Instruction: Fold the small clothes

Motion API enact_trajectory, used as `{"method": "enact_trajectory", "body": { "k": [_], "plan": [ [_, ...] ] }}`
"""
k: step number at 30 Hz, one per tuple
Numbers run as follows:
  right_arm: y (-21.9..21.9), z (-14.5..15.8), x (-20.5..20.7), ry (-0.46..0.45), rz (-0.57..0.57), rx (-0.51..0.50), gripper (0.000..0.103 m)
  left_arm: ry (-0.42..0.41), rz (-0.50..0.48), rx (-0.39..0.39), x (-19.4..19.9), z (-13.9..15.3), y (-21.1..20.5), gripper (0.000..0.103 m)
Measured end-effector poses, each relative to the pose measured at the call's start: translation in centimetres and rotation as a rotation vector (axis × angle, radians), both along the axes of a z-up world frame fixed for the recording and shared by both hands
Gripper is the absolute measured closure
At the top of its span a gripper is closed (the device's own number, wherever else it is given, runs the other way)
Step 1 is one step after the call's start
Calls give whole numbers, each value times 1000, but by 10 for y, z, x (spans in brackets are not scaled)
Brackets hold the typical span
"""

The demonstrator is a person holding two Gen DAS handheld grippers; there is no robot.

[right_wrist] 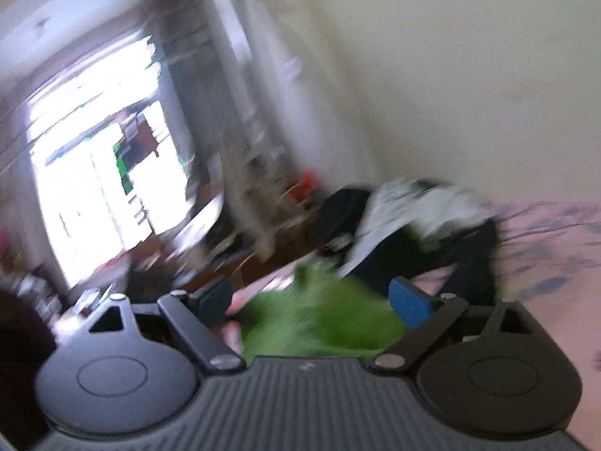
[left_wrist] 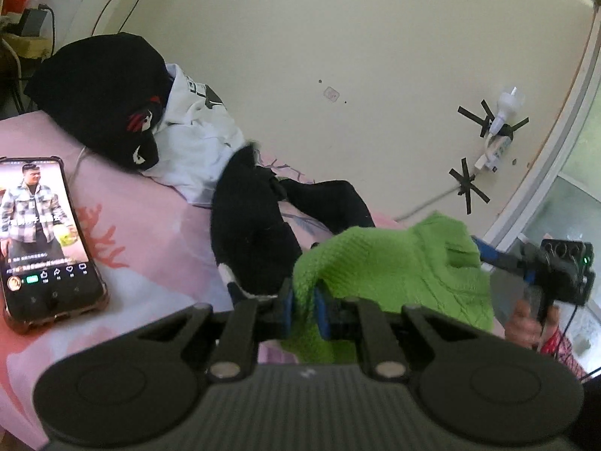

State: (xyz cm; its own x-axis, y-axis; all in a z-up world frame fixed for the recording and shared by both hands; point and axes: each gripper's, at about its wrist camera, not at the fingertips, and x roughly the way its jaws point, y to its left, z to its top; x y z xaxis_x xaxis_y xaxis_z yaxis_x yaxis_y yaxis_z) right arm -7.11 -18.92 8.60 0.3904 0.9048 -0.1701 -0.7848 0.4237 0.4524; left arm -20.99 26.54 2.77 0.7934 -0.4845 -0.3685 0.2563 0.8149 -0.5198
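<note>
A bright green knitted garment (left_wrist: 394,270) hangs bunched over the pink bed sheet (left_wrist: 150,225). My left gripper (left_wrist: 304,310) is shut on its near edge, with cloth pinched between the blue pads. At the garment's far right corner, one blue finger (left_wrist: 486,251) of the right gripper shows, with a person's hand (left_wrist: 526,325) behind it. The right wrist view is blurred. In it my right gripper (right_wrist: 311,298) stands open, its blue pads wide apart. The green garment (right_wrist: 319,323) lies between and below them, and the pads do not press on it.
A phone (left_wrist: 41,233) with a lit screen lies on the sheet at left. Black clothing (left_wrist: 101,101), a white garment (left_wrist: 195,131) and another black piece (left_wrist: 255,218) are piled along the wall. A power strip (left_wrist: 496,146) is taped to the wall. A bright window (right_wrist: 94,169) is at left.
</note>
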Motion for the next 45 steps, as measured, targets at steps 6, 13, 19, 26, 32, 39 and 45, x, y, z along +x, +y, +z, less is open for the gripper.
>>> {"method": "enact_trajectory", "body": {
  "k": [6,13,19,26,32,39,45],
  "plan": [
    [-35,-17,30,181,-220,-101,28,-19,-30,10,14,3,-8,43],
    [19,-20,70,257,-231,-245,27,-49,-104,53,34,9,-26,5],
    [96,-20,112,238,-174,-447,14,-6,-154,75,44,-4,-38,42],
    [69,-5,119,190,-330,-379,103,-96,-81,109,23,15,-32,101],
    [-46,77,51,-13,-599,-142,103,-245,-29,91,10,57,-19,101],
    [-147,95,-57,-161,-929,-124,103,-171,-95,159,58,52,-57,44],
    [-221,33,-109,75,-1127,-101,95,-78,-202,247,108,29,-94,23]
  ]
}}
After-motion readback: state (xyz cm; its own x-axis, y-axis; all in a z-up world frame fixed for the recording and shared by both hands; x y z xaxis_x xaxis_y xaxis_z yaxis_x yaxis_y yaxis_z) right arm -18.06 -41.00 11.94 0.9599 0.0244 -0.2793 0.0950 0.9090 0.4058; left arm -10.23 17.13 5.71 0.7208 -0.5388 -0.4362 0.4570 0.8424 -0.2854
